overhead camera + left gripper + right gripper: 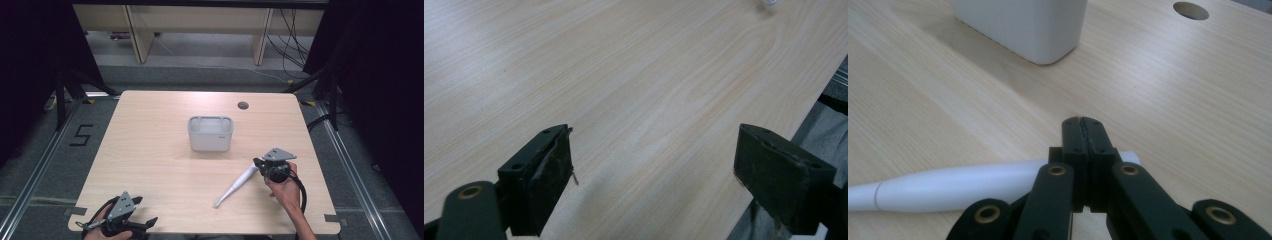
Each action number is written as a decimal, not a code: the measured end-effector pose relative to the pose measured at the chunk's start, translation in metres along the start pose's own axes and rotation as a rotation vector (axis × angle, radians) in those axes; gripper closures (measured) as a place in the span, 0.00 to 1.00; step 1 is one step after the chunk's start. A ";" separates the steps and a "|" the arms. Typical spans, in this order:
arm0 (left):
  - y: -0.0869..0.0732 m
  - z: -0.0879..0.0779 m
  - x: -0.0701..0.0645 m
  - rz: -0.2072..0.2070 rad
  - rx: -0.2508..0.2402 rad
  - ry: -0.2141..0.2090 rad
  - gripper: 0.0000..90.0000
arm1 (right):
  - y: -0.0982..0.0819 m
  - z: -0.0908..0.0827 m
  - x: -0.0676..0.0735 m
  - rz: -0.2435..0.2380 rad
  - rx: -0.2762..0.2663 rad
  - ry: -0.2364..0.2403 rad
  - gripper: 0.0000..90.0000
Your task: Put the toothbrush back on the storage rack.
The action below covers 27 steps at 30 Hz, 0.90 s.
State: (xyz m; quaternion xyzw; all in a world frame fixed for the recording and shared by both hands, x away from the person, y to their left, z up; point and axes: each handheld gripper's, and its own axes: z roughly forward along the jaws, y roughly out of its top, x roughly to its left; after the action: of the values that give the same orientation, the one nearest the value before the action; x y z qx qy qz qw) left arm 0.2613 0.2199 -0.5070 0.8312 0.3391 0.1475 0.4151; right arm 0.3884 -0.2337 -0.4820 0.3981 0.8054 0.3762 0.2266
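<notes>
Nearest the desk's (150,165) front edge, the left hand-held gripper (131,214) idles, jaws spread, while the right hand-held gripper (1083,131), clenched with nothing between its pads, sits over the white handle (237,185) near the right edge; regrasping comes next.

Even overhead light, soft shadows, dark surroundings; gripper views perhaps slightly blurred.
</notes>
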 end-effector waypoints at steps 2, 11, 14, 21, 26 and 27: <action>0.000 0.001 0.000 -0.007 -0.009 0.001 0.17 | 0.000 0.004 -0.001 -0.017 0.006 -0.002 1.00; 0.000 0.000 0.002 0.024 0.001 0.005 0.17 | 0.004 0.017 -0.007 -0.027 0.019 -0.012 1.00; 0.000 0.001 0.000 0.004 -0.010 0.003 0.17 | 0.005 0.021 -0.008 -0.034 0.042 -0.010 1.00; 0.001 -0.001 0.002 0.036 0.006 0.011 0.17 | 0.006 0.031 -0.008 -0.033 0.065 -0.013 1.00; 0.000 -0.001 0.002 0.036 0.005 0.010 0.17 | 0.006 0.034 -0.011 -0.030 0.070 -0.013 1.00; 0.000 -0.001 0.000 0.014 0.005 -0.001 0.17 | 0.006 0.033 -0.012 -0.035 0.077 -0.012 1.00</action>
State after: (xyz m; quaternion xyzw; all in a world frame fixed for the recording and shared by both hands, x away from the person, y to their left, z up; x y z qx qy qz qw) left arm 0.2609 0.2203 -0.5060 0.8347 0.3335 0.1493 0.4121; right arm 0.4200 -0.2270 -0.4972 0.3946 0.8248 0.3385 0.2223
